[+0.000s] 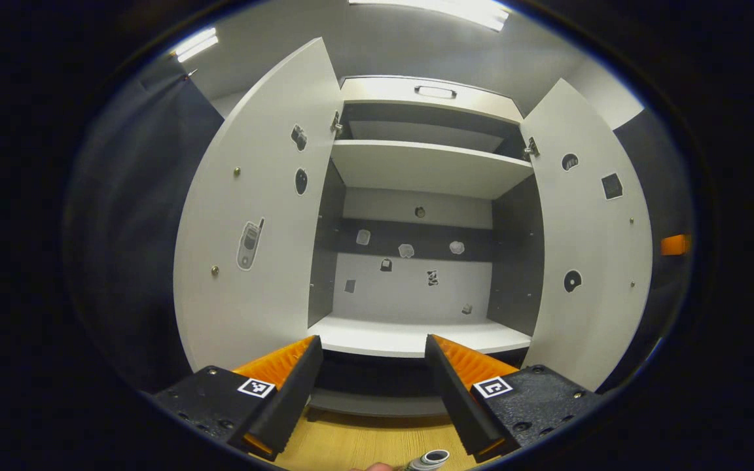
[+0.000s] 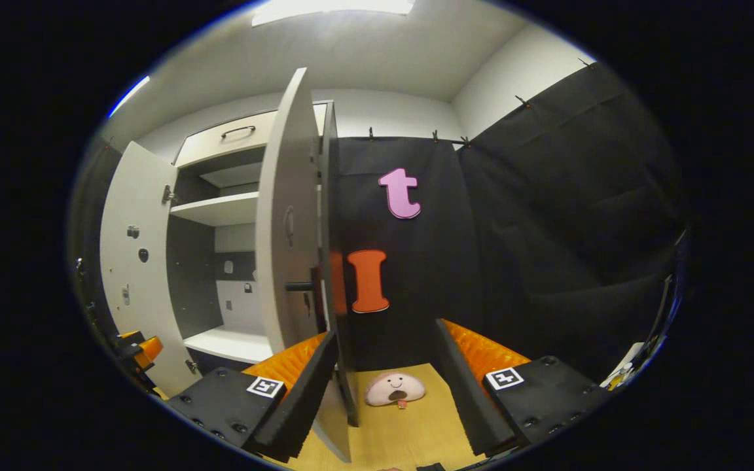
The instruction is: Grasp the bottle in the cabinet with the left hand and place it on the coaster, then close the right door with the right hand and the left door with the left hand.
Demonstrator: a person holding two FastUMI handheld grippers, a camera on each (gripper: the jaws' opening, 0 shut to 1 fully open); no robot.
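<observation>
In the left gripper view, the left tool [image 1: 374, 366] has its 2 fingers spread apart with nothing between them, aimed at the cabinet [image 1: 416, 163]. Both doors stand swung out: the left door [image 1: 256, 216] on one side, the right door [image 1: 590, 242] on the other, each dotted with small stickers. The lower shelf [image 1: 416, 337] and the upper shelf [image 1: 426, 167] are bare. At the bottom edge, just above the wooden table [image 1: 364, 445], the top of the bottle [image 1: 430, 458] pokes into sight, close to the tool's right finger; what it stands on cannot be told.

In the right gripper view, the right tool [image 2: 387, 376] is likewise spread wide and grips nothing. The right door [image 2: 288, 222] is seen nearly edge-on just beyond the tool's left finger, its handle [image 2: 300, 286] sticking out. A pink face-shaped coaster [image 2: 394, 388] lies flat on the table [image 2: 410, 432] between the 2 fingers. The left tool [image 2: 138, 350] shows at the far left near the left door [image 2: 135, 261].
</observation>
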